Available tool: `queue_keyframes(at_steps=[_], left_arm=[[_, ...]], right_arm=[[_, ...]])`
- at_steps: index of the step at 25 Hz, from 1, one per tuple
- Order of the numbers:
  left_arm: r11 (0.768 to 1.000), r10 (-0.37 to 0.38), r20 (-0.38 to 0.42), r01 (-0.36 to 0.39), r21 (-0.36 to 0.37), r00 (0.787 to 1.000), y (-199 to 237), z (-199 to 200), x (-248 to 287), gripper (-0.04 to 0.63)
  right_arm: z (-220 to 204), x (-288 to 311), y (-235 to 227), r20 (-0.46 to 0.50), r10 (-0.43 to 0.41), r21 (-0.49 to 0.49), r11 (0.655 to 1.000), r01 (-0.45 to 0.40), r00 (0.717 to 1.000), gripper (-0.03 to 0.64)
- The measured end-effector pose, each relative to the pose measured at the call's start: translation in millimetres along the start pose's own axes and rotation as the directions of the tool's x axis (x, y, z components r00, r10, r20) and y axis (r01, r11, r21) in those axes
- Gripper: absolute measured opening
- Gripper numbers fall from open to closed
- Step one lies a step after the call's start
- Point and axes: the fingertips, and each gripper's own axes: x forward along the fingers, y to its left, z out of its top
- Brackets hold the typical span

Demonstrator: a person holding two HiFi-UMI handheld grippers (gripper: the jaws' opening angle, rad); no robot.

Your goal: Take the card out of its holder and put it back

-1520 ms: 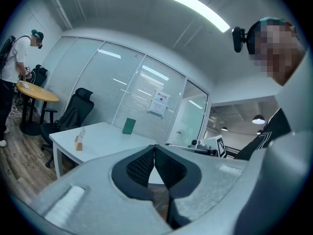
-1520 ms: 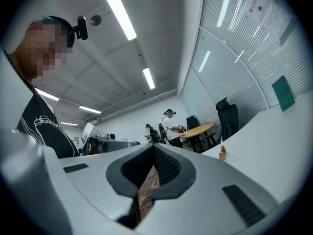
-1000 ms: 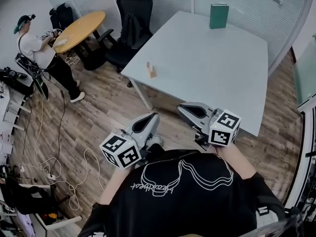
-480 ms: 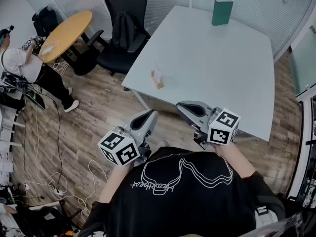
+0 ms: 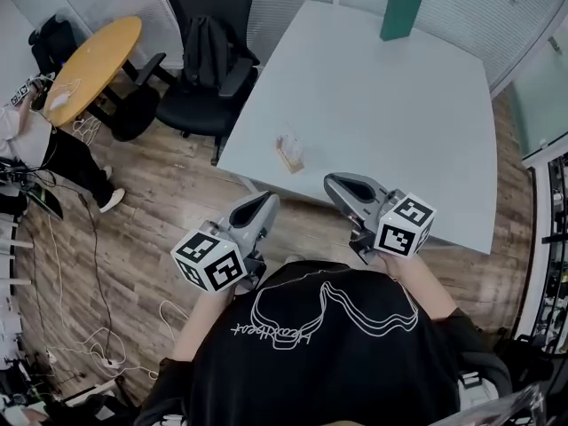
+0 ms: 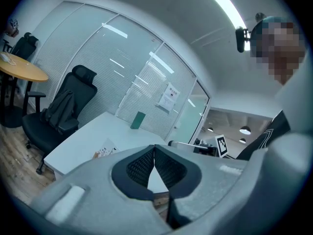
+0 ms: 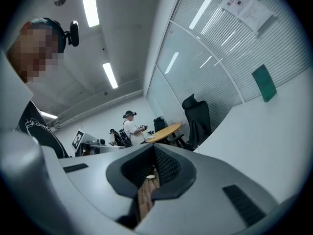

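A small wooden holder with a card (image 5: pixel 288 152) standing in it sits near the front left edge of the white table (image 5: pixel 390 122); the left gripper view also shows the holder (image 6: pixel 104 152). My left gripper (image 5: pixel 266 201) is held close to my body, short of the table edge, over the wooden floor, with its jaws shut and empty (image 6: pixel 154 148). My right gripper (image 5: pixel 335 183) hovers at the table's front edge, right of the holder, also shut with nothing between its fingers (image 7: pixel 154 148). Neither gripper touches the holder.
A green book (image 5: pixel 400 16) stands upright at the table's far side. A black office chair (image 5: pixel 209 60) is at the table's left corner, with a round wooden table (image 5: pixel 89 56) and a person (image 5: pixel 22 140) beyond. Cables (image 5: pixel 98 344) lie on the floor at left.
The table and the card holder have come closer to me and to the grippers. Both grippers keep their pose in front of my body, still shut.
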Motion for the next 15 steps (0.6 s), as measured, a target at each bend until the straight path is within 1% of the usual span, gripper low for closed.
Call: queue_keyframes(at_steps=[7, 9, 11, 13, 15], left_arm=[[0.998, -0.025, -0.056, 0.022, -0.052, 0.998, 50, -6, 11, 0.014], [0.997, -0.033, -0.069, 0.029, -0.065, 0.997, 60, -9, 14, 0.014], [0.996, -0.042, -0.079, 0.035, -0.079, 0.996, 69, -13, 16, 0.014], [0.995, -0.047, -0.083, 0.039, -0.089, 0.995, 78, -15, 20, 0.014], [0.994, -0.052, -0.086, 0.043, -0.101, 0.995, 86, -17, 23, 0.014]], right_arm=[[-13, 29, -38, -0.009, -0.13, 0.023, 0.991, 0.13, 0.991, 0.011], [-19, 34, -48, -0.012, -0.17, 0.013, 0.985, 0.17, 0.985, 0.011], [-25, 40, -56, -0.022, -0.204, 0.001, 0.979, 0.204, 0.979, 0.039], [-32, 47, -64, -0.032, -0.223, -0.008, 0.975, 0.223, 0.974, 0.054], [-39, 54, -72, -0.048, -0.238, -0.035, 0.971, 0.237, 0.97, 0.055]])
